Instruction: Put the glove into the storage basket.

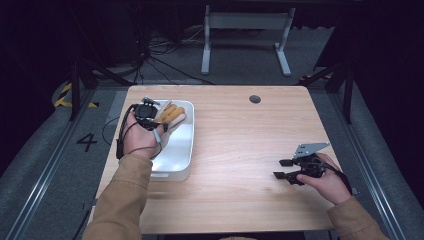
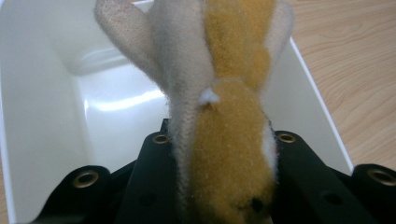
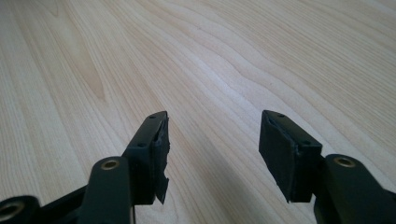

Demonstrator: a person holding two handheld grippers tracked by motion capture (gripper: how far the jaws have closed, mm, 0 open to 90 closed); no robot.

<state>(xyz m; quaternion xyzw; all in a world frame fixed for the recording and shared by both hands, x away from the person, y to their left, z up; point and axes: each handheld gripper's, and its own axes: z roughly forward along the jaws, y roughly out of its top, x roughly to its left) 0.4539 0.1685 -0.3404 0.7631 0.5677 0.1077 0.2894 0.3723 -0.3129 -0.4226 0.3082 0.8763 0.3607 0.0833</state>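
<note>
Fuzzy tan-and-grey plush toy (image 2: 224, 140) sits clamped in the left claw (image 1: 156, 121) over the white bin (image 1: 181, 150) at the tabletop's (image 1: 240, 145) left, its long axis pointing away. Right claw (image 3: 212, 154), near right, gapes empty.

The plush toy (image 2: 224, 140) hides the left gripper's (image 2: 219, 186) jaw tips, and the bottom edge crops its near end. In the high view its far half is too small to make out.
</note>
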